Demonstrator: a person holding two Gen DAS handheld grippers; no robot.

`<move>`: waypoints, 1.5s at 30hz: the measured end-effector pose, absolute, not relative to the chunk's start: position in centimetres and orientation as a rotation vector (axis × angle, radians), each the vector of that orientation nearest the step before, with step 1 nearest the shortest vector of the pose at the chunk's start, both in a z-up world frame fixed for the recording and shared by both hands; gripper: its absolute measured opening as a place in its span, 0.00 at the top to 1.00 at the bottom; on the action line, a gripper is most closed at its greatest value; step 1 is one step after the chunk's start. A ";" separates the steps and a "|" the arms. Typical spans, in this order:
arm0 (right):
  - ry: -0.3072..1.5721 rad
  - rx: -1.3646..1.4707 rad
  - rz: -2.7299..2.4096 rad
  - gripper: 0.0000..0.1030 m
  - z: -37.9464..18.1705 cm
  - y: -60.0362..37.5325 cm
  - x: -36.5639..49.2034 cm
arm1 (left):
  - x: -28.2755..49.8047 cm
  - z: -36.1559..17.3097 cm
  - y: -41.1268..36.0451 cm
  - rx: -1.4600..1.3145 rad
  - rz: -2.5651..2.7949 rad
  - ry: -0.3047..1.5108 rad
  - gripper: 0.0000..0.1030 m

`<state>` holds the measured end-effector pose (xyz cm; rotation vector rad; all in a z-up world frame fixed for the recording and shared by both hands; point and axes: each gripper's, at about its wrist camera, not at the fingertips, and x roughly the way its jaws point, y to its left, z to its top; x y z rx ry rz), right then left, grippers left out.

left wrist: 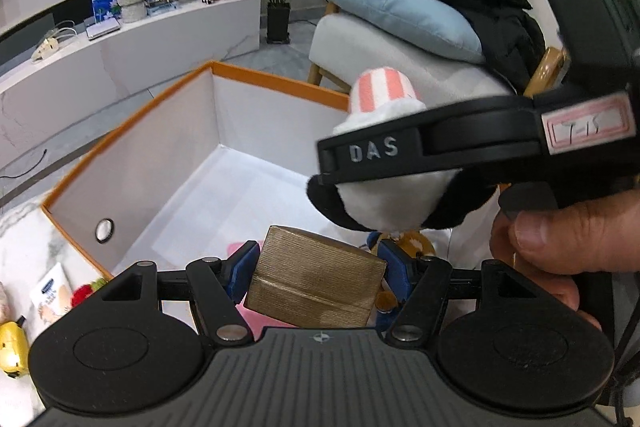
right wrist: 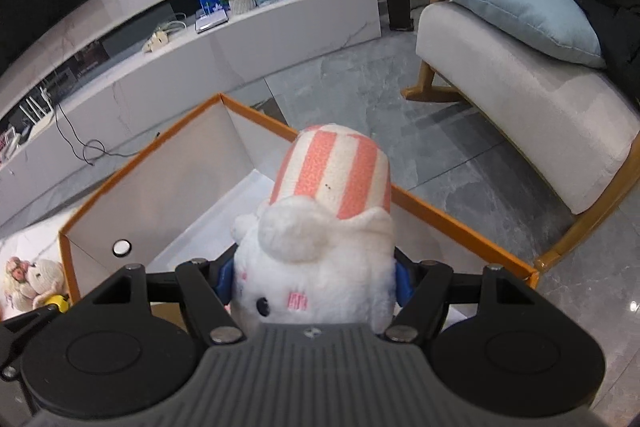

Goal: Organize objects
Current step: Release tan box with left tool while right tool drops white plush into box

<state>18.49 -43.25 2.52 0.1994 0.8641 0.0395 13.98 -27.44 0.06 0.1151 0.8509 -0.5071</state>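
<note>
The left gripper (left wrist: 316, 273) was clamped on a ridged gold block (left wrist: 314, 287), held low over the orange-edged box (left wrist: 280, 79). The right gripper (right wrist: 310, 277) squeezed a white plush toy (right wrist: 316, 267) wearing a pink-striped hat, also above the box. The box sat on a marble tabletop (left wrist: 24, 247); beyond lay grey floor tiles (right wrist: 360, 87), a rocking chair (right wrist: 520, 99) with a blue cushion (right wrist: 516, 7), and a long white console (right wrist: 240, 39). Only the left wrist view showed the toy's black underside and the person's hand (left wrist: 560, 239).

The gold block (left wrist: 316, 287) hides most of the small toys (left wrist: 404, 247) behind it.
</note>
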 end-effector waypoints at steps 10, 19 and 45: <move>0.921 0.138 0.040 0.30 0.7 -42.2 18.9 | 12.6 -1.6 -29.0 0.244 -0.521 0.854 0.26; 0.936 0.075 0.024 0.29 0.4 -41.8 18.9 | 11.7 -2.9 -30.4 0.344 -0.520 0.841 0.26; 0.874 0.114 0.027 0.15 2.4 -41.4 18.3 | 10.1 2.1 -26.1 0.213 -0.424 0.640 0.07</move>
